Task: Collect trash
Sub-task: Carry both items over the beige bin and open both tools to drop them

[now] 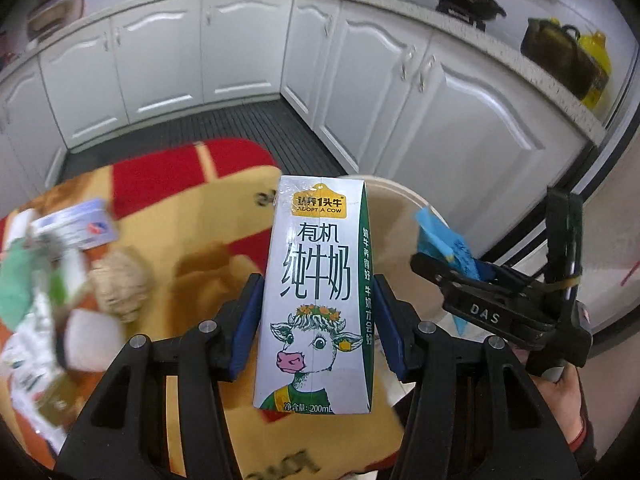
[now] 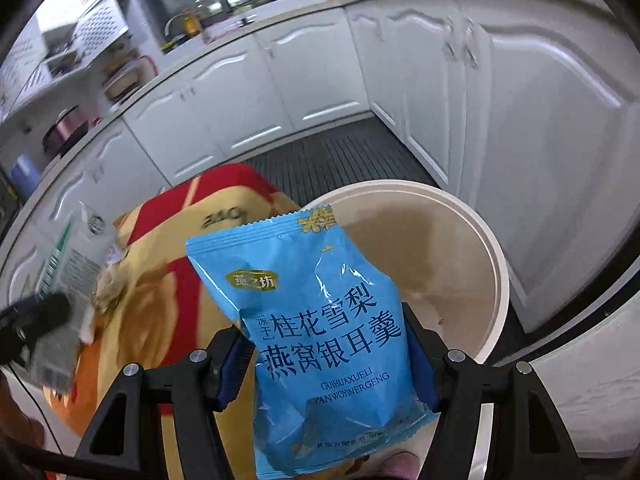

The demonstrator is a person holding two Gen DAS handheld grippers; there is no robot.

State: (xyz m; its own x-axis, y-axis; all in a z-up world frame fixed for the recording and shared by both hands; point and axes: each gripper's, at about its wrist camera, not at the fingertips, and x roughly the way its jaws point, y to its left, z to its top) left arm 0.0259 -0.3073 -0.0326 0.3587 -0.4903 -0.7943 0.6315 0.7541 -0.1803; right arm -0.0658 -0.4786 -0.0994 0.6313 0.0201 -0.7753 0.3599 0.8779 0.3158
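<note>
My left gripper is shut on a white milk carton with a cartoon cow, held upright between the blue pads. Behind it stands a cream round bin. To the right, my right gripper carries a blue packet. In the right wrist view my right gripper is shut on that blue snack packet, which hangs over the near left rim of the bin. The bin's inside looks bare. At the far left, blurred, are my left gripper and the carton.
A red and yellow mat lies on the floor beside the bin, with several pieces of trash and a pale lump at its left. White cabinets run around a dark ribbed floor. A hand holds the right gripper.
</note>
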